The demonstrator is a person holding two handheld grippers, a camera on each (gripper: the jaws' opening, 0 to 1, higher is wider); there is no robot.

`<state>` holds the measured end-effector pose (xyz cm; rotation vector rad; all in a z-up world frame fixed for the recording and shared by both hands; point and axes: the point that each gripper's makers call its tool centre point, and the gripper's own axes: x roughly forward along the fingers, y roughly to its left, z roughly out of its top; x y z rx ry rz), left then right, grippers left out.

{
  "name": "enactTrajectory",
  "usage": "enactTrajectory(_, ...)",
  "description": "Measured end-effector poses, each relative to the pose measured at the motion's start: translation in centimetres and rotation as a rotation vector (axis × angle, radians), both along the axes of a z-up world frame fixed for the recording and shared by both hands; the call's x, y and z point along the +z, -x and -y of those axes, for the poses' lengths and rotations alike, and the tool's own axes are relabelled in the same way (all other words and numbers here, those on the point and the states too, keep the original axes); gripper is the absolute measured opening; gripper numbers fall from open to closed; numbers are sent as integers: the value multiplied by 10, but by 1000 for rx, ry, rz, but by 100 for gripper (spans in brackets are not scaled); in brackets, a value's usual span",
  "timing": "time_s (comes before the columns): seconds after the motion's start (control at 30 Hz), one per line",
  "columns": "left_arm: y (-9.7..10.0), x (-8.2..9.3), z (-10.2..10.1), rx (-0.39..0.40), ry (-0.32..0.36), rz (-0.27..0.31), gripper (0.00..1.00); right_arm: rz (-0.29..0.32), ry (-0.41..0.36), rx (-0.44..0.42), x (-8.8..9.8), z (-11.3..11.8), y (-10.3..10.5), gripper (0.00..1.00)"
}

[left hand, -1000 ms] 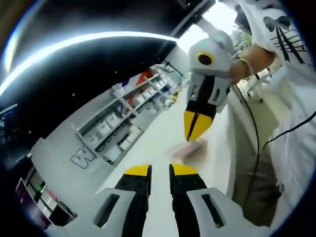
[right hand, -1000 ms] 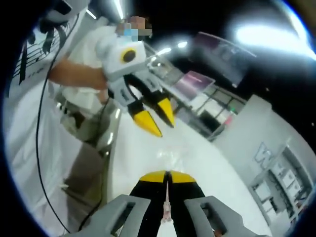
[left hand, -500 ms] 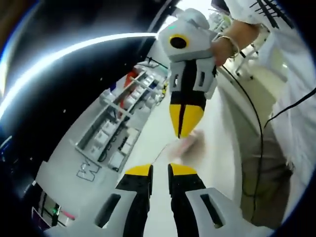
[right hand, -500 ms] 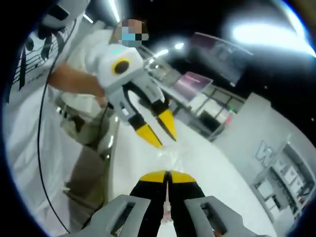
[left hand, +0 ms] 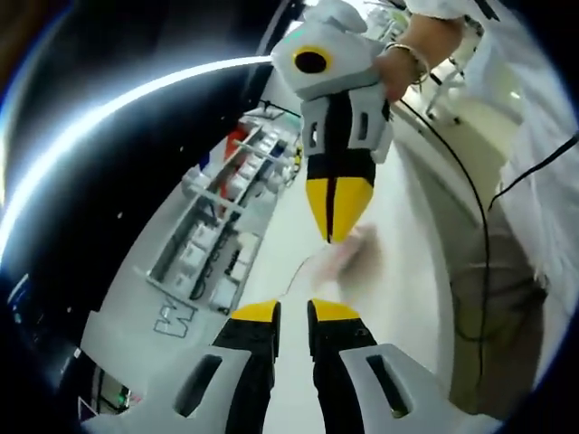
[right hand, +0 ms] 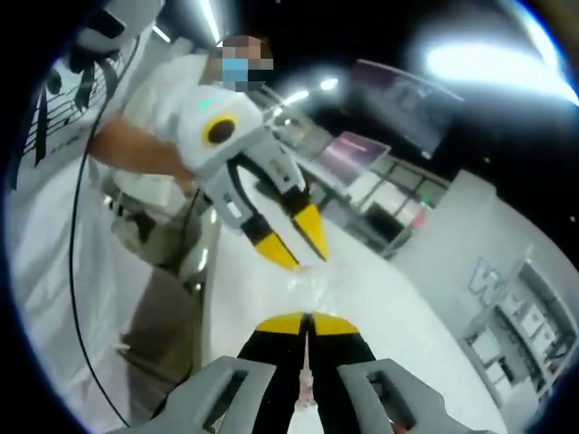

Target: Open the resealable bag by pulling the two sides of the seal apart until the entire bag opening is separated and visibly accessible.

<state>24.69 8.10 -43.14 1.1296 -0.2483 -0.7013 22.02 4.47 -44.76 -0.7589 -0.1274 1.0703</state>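
The resealable bag (left hand: 351,256) is clear, blurred, and hangs just past my left gripper's tips. My right gripper (left hand: 336,213) comes in from above with its yellow tips together over the bag. In the right gripper view my right gripper (right hand: 305,324) is shut on a thin edge of the bag (right hand: 313,286), and a pinkish strip runs down between its jaws. My left gripper (right hand: 296,246) reaches in from the left with its yellow fingers spread, close above the clear bag. In the left gripper view my left gripper (left hand: 293,312) stands open with a gap between the tips.
A white table (left hand: 298,398) runs below both grippers. Shelves with boxes (left hand: 217,235) line the far wall. A person in a white printed shirt (right hand: 54,136) stands at the table's edge, with a black cable (left hand: 484,226) hanging beside.
The two grippers have drawn closer together. The open left gripper's tips now sit right at the bag held by the right gripper.
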Motion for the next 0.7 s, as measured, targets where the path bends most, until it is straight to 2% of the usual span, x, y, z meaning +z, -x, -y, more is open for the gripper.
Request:
enactTrajectory(0.3,0,3,-1,-3,-79,46,11,0,-2,-3,0,1,2,0)
enactTrajectory(0.47,0,14,-5,2,-66,72,11,1,-2,-5,0,2,2,0)
enactTrajectory(0.7,-3,9,-5,8,-123,90,11,3,0,-6,0,2,2,0)
